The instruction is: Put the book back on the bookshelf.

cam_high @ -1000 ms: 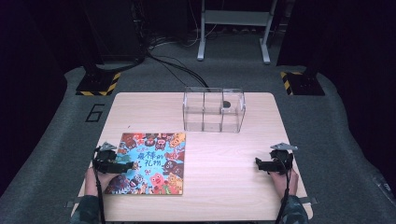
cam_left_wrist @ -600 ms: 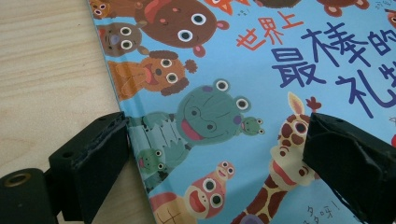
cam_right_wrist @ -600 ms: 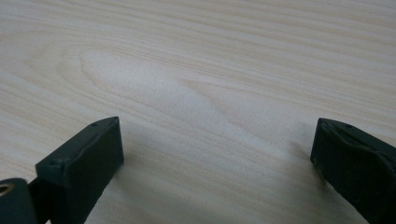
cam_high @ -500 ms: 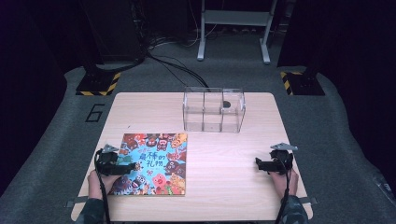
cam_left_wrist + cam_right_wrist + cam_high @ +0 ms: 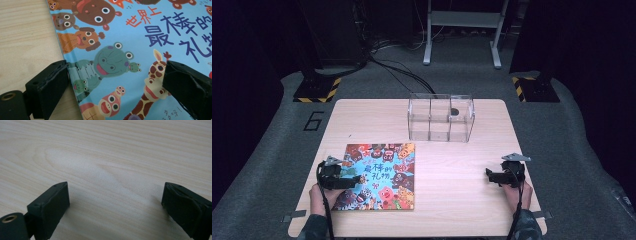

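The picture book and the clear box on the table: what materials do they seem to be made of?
The picture book looks like printed paper or card with a smooth, slightly glossy cover: the left gripper view shows bright cartoon animals and a thin flat edge. The clear box seems to be rigid transparent plastic, perhaps acrylic: the table shows through its walls and dividers. The table looks like pale wood or wood-grain laminate.

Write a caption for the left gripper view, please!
Open left gripper hovering over the edge of a colourful animal picture book on a wooden table.
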Demonstrator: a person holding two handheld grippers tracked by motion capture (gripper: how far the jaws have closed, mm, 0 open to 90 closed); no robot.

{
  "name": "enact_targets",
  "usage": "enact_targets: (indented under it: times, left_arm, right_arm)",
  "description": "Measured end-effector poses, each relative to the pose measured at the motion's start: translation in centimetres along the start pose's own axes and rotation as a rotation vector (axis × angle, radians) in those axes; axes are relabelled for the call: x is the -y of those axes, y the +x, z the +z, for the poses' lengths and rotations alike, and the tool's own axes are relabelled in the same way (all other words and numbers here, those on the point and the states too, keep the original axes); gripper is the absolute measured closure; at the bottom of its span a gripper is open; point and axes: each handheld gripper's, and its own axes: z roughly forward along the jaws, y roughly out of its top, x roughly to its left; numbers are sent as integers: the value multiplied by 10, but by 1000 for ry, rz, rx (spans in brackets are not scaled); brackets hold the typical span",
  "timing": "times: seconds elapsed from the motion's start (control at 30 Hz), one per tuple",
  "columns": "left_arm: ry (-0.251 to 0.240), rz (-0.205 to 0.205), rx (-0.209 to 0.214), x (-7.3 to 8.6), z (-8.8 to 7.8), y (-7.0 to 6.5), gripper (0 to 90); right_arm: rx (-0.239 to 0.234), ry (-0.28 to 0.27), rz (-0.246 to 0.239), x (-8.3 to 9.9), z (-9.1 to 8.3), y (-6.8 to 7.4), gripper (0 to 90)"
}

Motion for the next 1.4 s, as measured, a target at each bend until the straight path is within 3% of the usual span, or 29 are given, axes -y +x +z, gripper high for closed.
enact_targets:
  times: [0.4,0.43,0.73,1.03,1.17,1.4]
  left_arm:
    - [-14,4,7,1,3,-14,59]
    - [2,19,13,0,2,-16,59]
    - [-23,25,31,0,8,-35,56]
    - [1,68,63,-5,14,-58,56]
    - [-20,70,67,-6,19,-70,56]
    - [-7,90,93,-9,23,-85,57]
  right_arm:
    - [-1,-1,-2,0,0,0,77]
    - [-1,-1,-2,0,0,0,77]
    - [-1,2,-12,0,-1,-2,92]
    - [0,1,-12,0,-1,-2,101]
    - [-3,-7,-11,1,-1,-2,104]
    - [-3,-9,-10,1,-1,-2,108]
